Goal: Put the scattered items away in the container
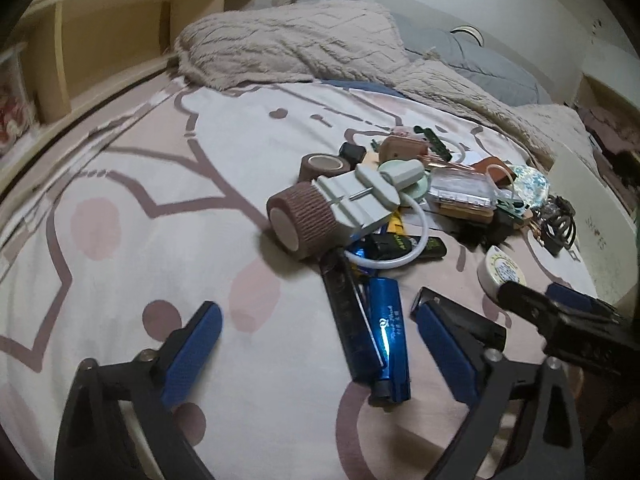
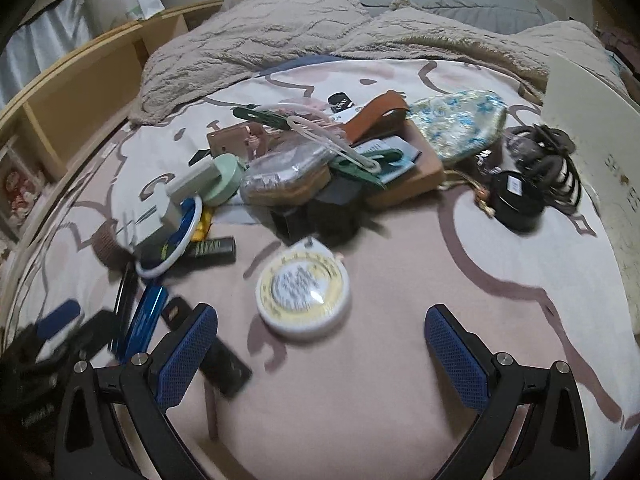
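A heap of small items lies on a pink patterned bed sheet (image 1: 160,184). In the left wrist view my left gripper (image 1: 316,324) is open above the sheet, with a blue lighter-like case (image 1: 386,336) and a black ruler (image 1: 348,304) lying between its fingers. A brown bandage roll (image 1: 302,220) and a grey-green tool (image 1: 360,200) lie just beyond. In the right wrist view my right gripper (image 2: 320,330) is open and empty, with a round white tape measure (image 2: 302,298) just ahead between its fingers. The cream container (image 2: 592,136) stands at the right edge.
The heap also holds a floral pouch (image 2: 460,120), a brown strap (image 2: 376,118), a black hair claw (image 2: 536,168), a white ring (image 2: 176,240) and a wooden box (image 2: 404,184). A fluffy beige blanket (image 1: 288,44) lies behind. A wooden headboard shelf (image 1: 100,40) runs along the left.
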### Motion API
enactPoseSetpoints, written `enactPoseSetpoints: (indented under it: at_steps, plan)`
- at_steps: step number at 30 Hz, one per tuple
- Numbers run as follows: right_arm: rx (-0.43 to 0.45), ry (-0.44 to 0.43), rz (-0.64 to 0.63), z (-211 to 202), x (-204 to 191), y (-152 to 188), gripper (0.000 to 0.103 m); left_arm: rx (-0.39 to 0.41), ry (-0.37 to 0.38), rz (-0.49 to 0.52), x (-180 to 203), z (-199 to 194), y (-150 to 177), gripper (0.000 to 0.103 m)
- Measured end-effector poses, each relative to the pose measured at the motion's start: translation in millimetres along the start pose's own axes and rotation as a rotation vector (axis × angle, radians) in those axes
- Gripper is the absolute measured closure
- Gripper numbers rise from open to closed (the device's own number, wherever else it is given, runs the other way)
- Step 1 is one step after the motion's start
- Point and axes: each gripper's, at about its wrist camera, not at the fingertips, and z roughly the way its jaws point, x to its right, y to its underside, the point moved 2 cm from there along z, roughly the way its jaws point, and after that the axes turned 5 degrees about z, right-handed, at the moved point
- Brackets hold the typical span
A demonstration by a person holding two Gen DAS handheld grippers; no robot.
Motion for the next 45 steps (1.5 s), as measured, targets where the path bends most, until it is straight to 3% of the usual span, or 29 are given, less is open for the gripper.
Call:
enactPoseSetpoints:
  at_steps: [3,4,5,7,11,14,19,24,34,45]
  plan:
    - [-0.005,0.011,-0.034,9,-8,-3,0.0,-0.014,0.004,-0.006,-1,3,2,0.015]
    - [-0.007,0.019,-0.049,11,-10,-2,0.004,-0.011,0.009,-0.006,-1,3,2,0.015]
    - [-0.007,0.031,-0.059,13,-11,-1,0.015,-0.009,0.016,-0.008,-1,3,2,0.016]
    - [0.006,0.061,-0.069,16,-11,2,0.021,-0.006,0.033,-0.011,-1,3,1,0.024]
    - [0.06,0.017,-0.048,10,-3,8,0.039,-0.003,0.043,-0.024,-1,4,1,0.026]
    - [0.082,-0.006,-0.006,8,5,9,0.049,0.0,0.05,-0.032,-2,5,0,0.034]
    - [0.099,-0.026,0.007,7,6,10,0.049,-0.002,0.064,-0.021,1,6,0,0.047]
    - [0.1,-0.022,-0.006,7,4,12,0.049,-0.001,0.076,-0.022,3,7,0,0.049]
    - [0.099,0.003,-0.028,7,2,15,0.049,-0.011,0.126,-0.038,4,9,1,0.08]
    - [0.103,-0.018,-0.034,-5,2,31,0.049,0.019,0.147,-0.032,5,-3,4,0.091]
